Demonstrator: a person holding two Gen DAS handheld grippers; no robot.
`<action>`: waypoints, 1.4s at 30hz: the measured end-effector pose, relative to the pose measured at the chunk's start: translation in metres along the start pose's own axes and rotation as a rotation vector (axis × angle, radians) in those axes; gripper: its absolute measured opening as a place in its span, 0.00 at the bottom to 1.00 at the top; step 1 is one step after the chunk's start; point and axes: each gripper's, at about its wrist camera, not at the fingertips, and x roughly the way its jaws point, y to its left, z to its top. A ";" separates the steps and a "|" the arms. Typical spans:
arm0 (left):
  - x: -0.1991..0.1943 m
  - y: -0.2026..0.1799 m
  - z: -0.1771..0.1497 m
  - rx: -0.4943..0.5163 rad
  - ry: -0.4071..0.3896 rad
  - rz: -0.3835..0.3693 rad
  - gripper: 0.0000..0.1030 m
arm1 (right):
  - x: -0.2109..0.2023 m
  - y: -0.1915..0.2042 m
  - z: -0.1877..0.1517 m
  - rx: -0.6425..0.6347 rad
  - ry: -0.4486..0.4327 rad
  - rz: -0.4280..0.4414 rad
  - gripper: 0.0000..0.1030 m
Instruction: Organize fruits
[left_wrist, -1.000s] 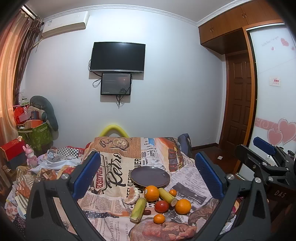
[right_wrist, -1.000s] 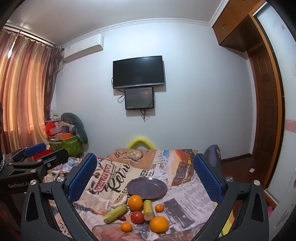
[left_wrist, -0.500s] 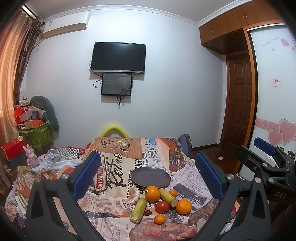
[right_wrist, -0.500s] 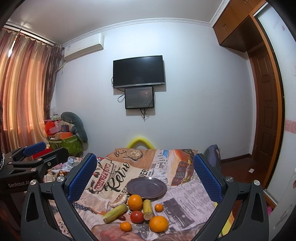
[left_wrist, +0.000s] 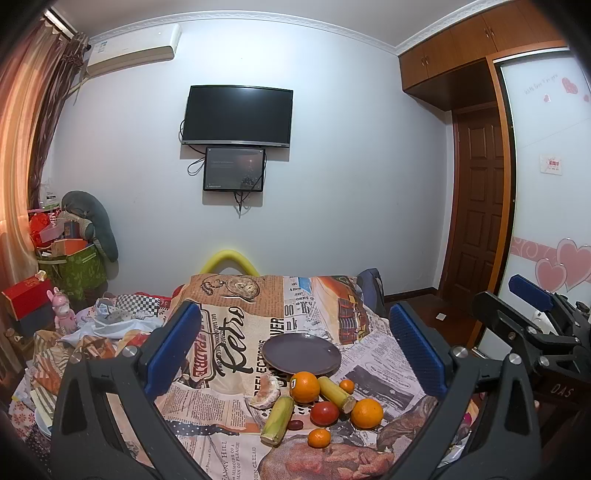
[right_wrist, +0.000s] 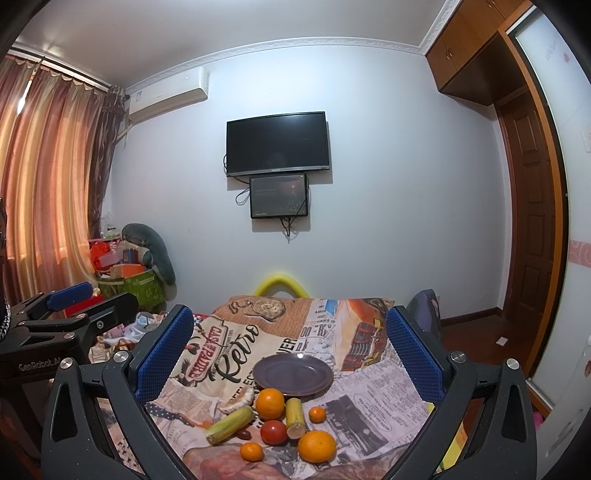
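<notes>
Oranges (left_wrist: 304, 386), a tomato (left_wrist: 324, 413) and sugarcane pieces (left_wrist: 277, 420) are lying low in the frame's centre on a newspaper-print cloth (left_wrist: 229, 354), just below an empty purple plate (left_wrist: 301, 353). Left tongs (left_wrist: 295, 354) and right tongs (right_wrist: 290, 354) are hovering wide apart, gripping nothing.

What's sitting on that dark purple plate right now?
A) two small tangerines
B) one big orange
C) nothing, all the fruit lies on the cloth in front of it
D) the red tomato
C: the plate shows a bare surface, while the oranges, the tomato and the rest lie on the printed cloth in front of it.
</notes>
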 end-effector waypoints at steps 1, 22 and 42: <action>0.000 0.000 0.000 0.000 0.000 0.001 1.00 | 0.000 0.000 0.000 0.000 0.000 0.001 1.00; 0.001 -0.001 0.001 -0.001 -0.001 -0.001 1.00 | 0.000 -0.001 0.000 0.001 0.001 0.001 1.00; 0.041 0.004 -0.010 -0.008 0.074 0.012 1.00 | 0.031 -0.011 -0.019 -0.025 0.077 -0.037 1.00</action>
